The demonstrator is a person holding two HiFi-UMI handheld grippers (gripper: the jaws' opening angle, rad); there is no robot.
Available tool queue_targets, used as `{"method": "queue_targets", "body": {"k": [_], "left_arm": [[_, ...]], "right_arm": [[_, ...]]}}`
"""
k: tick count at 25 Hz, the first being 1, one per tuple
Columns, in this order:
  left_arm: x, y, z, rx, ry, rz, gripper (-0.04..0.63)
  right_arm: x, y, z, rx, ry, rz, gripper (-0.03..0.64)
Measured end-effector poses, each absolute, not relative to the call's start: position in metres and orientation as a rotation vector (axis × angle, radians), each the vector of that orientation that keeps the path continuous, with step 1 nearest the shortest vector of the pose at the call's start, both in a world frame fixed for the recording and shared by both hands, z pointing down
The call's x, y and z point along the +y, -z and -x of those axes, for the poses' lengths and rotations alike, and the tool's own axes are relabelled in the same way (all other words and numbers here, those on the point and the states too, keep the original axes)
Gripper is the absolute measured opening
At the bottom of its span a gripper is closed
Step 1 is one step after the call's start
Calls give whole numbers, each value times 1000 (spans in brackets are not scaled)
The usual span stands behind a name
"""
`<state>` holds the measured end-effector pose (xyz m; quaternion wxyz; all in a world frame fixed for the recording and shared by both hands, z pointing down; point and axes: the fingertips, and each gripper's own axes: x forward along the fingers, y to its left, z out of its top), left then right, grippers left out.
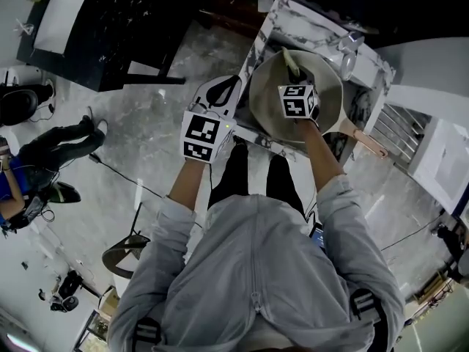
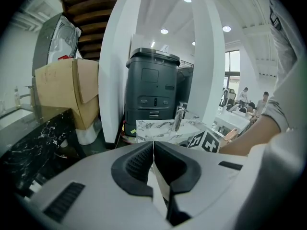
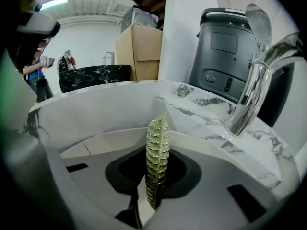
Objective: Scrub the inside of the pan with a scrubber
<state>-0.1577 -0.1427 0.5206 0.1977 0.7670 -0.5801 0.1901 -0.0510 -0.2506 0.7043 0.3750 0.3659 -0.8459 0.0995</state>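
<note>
The round beige pan [image 1: 322, 86] sits in a marble sink [image 1: 267, 28], its pinkish handle [image 1: 368, 142] pointing lower right. My right gripper [image 1: 293, 78] reaches into the pan, shut on a yellow-green scrubber [image 1: 290, 61]. In the right gripper view the scrubber [image 3: 158, 138] stands on edge between the closed pads of the right gripper [image 3: 156, 170], with the pan's pale wall [image 3: 96, 114] curving behind it. My left gripper [image 1: 229, 86] hovers at the sink's left edge, outside the pan. In its own view the left gripper [image 2: 153, 145] is shut with nothing between the pads.
A chrome faucet [image 3: 252, 85] rises at the sink's far right corner. Behind the sink stand a dark bin [image 2: 151, 87] and a cardboard box [image 2: 64, 92]. A black marble table [image 1: 110, 20] is to the left. A person [image 1: 44, 152] sits on the floor at far left.
</note>
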Motion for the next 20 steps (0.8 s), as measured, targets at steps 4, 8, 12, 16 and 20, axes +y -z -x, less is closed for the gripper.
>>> {"method": "queue_targets", "body": {"k": [4, 8, 12, 16, 20], "left_arm": [[-143, -524, 154, -1609, -519, -2152, 25], [-144, -525, 153, -1605, -518, -2160, 25], [-141, -525, 158, -1614, -519, -2145, 25], [-136, -532, 162, -1609, -525, -2130, 25], [-132, -538, 160, -1594, -533, -2131, 25]], "right_arm": [[-237, -710, 67, -2176, -157, -799, 83], [-228, -723, 80, -2179, -169, -700, 81], [-223, -733, 88, -2177, -205, -629, 82], [-222, -736, 98, -2211, -280, -552, 82], [-208, -734, 106, -2266, -344, -365, 82]]}}
